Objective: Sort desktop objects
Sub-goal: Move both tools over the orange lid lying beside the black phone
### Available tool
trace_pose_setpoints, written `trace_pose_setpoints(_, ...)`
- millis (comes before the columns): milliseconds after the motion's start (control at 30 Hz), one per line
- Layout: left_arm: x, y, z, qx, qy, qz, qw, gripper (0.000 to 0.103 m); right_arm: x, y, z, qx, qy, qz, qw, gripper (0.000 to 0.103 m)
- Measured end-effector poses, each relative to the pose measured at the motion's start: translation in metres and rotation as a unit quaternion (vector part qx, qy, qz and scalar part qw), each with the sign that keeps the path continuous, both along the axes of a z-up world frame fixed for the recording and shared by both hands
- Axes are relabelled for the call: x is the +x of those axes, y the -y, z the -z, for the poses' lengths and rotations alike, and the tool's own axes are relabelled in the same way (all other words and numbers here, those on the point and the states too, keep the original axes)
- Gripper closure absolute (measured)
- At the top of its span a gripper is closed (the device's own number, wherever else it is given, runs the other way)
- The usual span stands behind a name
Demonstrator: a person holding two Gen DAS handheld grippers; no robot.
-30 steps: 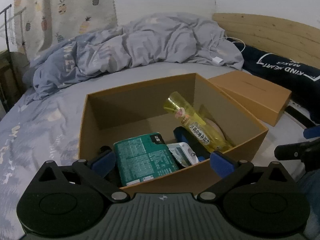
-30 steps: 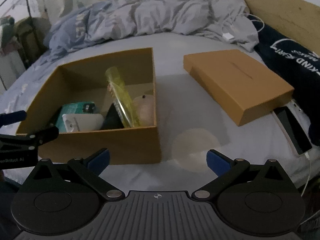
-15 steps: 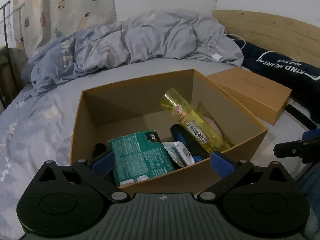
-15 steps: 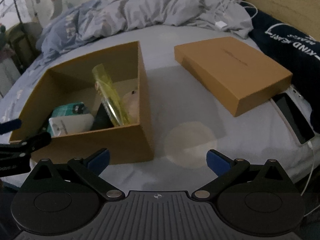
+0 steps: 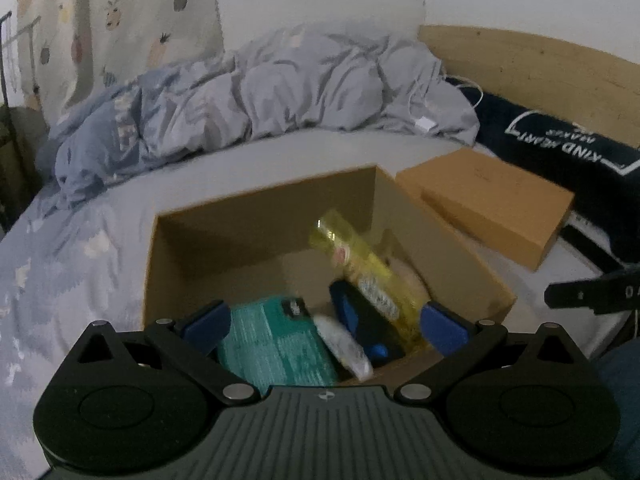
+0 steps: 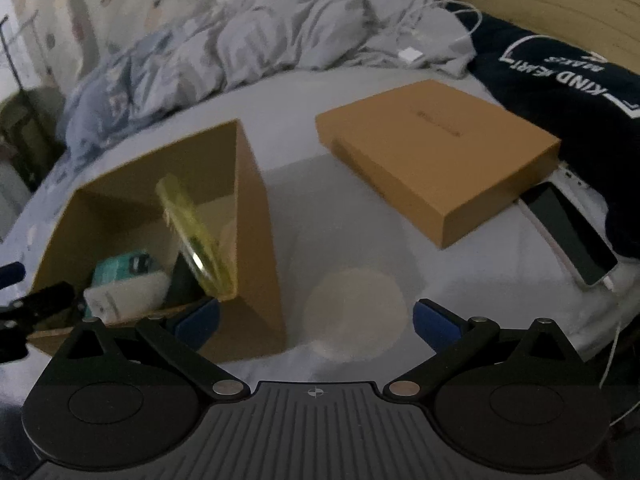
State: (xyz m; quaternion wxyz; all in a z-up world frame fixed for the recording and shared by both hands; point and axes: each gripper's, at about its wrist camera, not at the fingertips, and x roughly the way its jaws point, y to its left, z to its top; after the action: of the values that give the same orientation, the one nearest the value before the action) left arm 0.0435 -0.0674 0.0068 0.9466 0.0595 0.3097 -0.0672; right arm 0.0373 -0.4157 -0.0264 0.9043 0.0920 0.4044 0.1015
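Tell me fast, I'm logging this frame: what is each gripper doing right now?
Left gripper: open, holding nothing, over the open box.
Right gripper: open, holding nothing, above the bed sheet beside the box.

Both views are smeared by motion, so the print on the yellow bottle (image 5: 362,268) and green packet (image 5: 276,350) is unreadable. The box (image 6: 256,216) wall hides the bottle's lower end. The phone (image 6: 568,236) lies partly under the dark pillow (image 6: 560,68).
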Motion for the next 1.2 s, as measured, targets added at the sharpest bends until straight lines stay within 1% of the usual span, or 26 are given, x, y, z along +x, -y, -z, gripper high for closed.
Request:
trace_pose_setpoints(167,0.020,0.005,-0.032,-0.001,0.023,0.019,0.9996,0.000,0.008,0.023,-0.011,0.043,0.011,0.034,0.998,0.000)
trace_pose_setpoints(267,0.035,0.016,-0.048,0.004,0.035,0.039,0.9986,0.000,0.017,0.040,-0.014,0.068,0.006,0.061,0.996,0.000)
trace_pose_setpoints(433,0.067,0.046,-0.071,0.011,0.054,0.094,0.9941,0.000,0.034,0.072,-0.014,0.106,-0.009,0.109,0.988,0.000)
trace_pose_setpoints(533,0.088,0.070,-0.078,0.007,0.057,0.131,0.9897,0.000,0.044,0.096,-0.013,0.124,-0.012,0.139,0.982,0.000)
trace_pose_setpoints(700,0.122,0.119,-0.070,0.012,0.052,0.185,0.9813,0.000,0.061,0.133,-0.011,0.142,0.000,0.185,0.972,0.000)
trace_pose_setpoints(767,0.140,0.138,-0.063,0.014,0.046,0.201,0.9784,0.000,0.071,0.143,-0.007,0.140,0.003,0.199,0.970,0.000)
trace_pose_setpoints(900,0.175,0.169,-0.050,0.009,0.029,0.222,0.9746,0.000,0.098,0.157,0.008,0.148,-0.005,0.221,0.964,0.000)
trace_pose_setpoints(1000,0.200,0.191,-0.038,0.015,0.024,0.239,0.9705,0.000,0.121,0.163,0.025,0.152,-0.019,0.243,0.958,0.000)
trace_pose_setpoints(1067,0.221,0.203,-0.026,0.021,0.016,0.244,0.9695,0.000,0.135,0.166,0.037,0.152,-0.030,0.262,0.953,0.000)
trace_pose_setpoints(1133,0.241,0.212,-0.010,0.017,0.001,0.240,0.9707,0.000,0.147,0.168,0.048,0.153,-0.039,0.277,0.948,0.000)
trace_pose_setpoints(1200,0.256,0.217,0.001,0.015,-0.015,0.237,0.9712,0.000,0.158,0.168,0.057,0.142,-0.043,0.288,0.946,0.000)
